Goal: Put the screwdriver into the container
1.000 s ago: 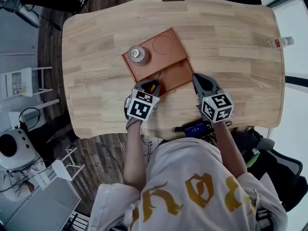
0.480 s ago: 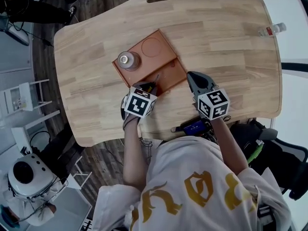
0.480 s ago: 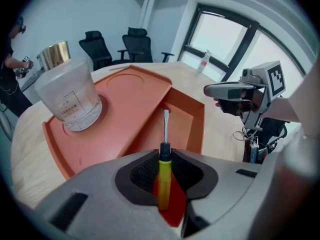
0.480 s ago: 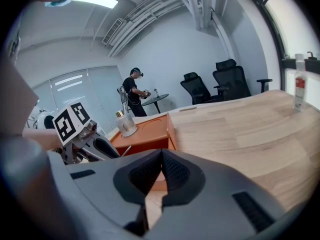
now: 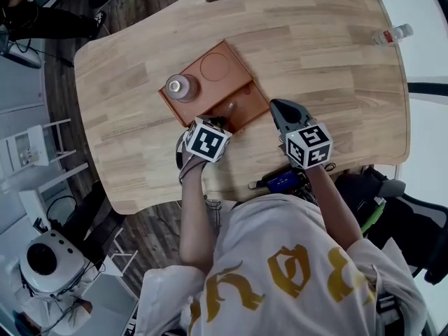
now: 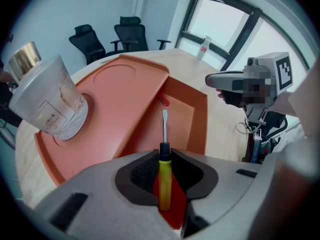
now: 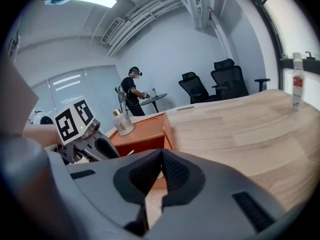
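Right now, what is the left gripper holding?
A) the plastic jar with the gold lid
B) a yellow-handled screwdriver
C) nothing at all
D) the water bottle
B: the left gripper is shut on the yellow-handled screwdriver, and the screwdriver's blade points out over the deep compartment of the orange tray.

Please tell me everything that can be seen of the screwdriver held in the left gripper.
The yellow-handled screwdriver has a plastic-looking handle, a black collar and a thin bare metal shaft that ends in a flat tip. The left gripper is shut on its handle. It points straight forward from the jaws, with its shaft over the deep compartment of the orange tray-like container. Whether the tip touches the container cannot be told.
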### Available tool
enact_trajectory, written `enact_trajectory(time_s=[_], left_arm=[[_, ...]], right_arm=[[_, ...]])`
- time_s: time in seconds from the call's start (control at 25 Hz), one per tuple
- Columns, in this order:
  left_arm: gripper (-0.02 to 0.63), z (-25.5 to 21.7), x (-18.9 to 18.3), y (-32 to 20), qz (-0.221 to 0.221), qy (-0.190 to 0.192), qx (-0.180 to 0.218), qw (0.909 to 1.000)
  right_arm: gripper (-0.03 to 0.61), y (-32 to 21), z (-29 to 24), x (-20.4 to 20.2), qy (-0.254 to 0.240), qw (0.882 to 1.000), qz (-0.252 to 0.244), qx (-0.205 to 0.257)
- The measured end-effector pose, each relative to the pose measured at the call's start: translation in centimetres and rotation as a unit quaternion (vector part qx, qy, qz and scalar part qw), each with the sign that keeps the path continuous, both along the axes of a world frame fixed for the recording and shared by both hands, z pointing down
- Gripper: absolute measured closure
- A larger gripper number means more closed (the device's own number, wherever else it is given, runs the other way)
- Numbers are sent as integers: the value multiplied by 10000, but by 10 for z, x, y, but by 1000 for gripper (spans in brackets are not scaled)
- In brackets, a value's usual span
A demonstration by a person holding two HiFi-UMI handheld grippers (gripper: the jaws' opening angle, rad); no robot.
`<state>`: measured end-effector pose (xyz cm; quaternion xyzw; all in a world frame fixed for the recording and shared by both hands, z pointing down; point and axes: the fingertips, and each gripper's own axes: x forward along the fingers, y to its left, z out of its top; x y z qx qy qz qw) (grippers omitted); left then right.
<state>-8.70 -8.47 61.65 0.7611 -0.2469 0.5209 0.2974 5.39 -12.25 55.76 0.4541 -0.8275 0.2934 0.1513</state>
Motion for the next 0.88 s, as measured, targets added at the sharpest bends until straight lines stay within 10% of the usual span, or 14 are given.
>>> enact_trajectory(time_s=[0.88], left_arm=[[538, 27, 6, 3, 584, -872, -348, 9939]], right_arm=[[569, -1, 3, 11, 16, 10000, 85, -1]])
